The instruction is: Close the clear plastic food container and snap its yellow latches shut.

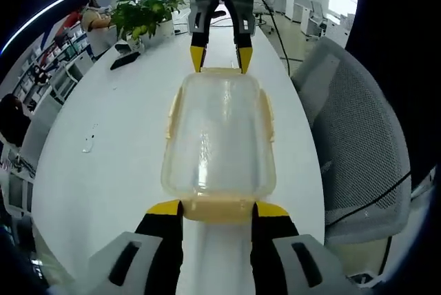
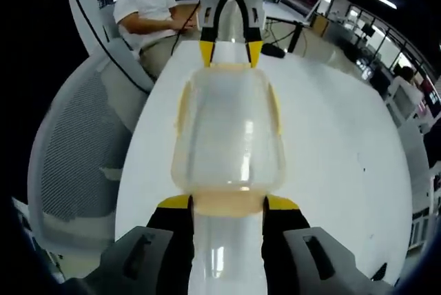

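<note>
Both grippers bracket the container (image 1: pixel 219 140), left gripper (image 1: pixel 218 211) at six o'clock, right gripper (image 1: pixel 220 60) at twelve, jaws wide. Light, slick, flexing plastic. Best press the yellow latches (image 1: pixel 265 112) along its sides.

Clear plastic food container (image 1: pixel 219 136) (image 2: pixel 227 136): rectangular with rounded corners, lid on top, lying flat and lengthwise on the white table (image 1: pixel 103 164), near its long edge beside the grey mesh chair. Yellow latches (image 1: pixel 219 209) (image 2: pixel 227 204): four, one at each end and one along each long side. End latches are pale, translucent yellow.
</note>
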Motion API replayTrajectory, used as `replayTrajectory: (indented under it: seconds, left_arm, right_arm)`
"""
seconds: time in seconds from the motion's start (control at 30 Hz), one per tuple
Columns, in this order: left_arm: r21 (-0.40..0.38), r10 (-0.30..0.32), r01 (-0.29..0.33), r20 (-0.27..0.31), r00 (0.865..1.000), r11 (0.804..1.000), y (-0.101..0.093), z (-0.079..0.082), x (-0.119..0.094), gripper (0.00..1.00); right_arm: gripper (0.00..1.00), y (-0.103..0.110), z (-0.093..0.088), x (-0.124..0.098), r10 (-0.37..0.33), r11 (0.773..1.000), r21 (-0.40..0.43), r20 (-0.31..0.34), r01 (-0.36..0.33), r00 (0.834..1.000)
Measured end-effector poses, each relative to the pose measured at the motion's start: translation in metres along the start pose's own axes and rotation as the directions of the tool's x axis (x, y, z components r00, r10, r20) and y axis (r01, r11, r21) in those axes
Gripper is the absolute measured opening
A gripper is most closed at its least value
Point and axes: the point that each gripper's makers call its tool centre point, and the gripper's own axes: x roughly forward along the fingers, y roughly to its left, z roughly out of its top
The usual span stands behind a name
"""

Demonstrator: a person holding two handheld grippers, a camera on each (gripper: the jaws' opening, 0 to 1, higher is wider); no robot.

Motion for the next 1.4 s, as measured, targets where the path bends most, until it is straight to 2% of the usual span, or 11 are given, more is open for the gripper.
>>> replayTrajectory:
  seconds: [0.4,0.93,1.4]
  left_arm:
    - [0.009,-0.015,0.015,0.024,1.000,1.000,-0.007,0.031,0.014,0.32]
    - [0.031,-0.042,0.041,0.024,0.999,0.999,-0.007,0.060,0.043,0.32]
    - [0.036,-0.040,0.039,0.034,0.999,0.999,0.000,0.085,0.068,0.32]
  right_arm:
    - [0.34,0.006,-0.026,-0.021,-0.005,1.000,0.006,-0.011,0.005,1.000]
    - [0.34,0.010,-0.062,-0.038,-0.012,0.999,0.035,-0.024,0.013,1.000]
    - [0.34,0.001,-0.094,-0.050,-0.014,0.999,0.043,-0.050,0.017,0.999]
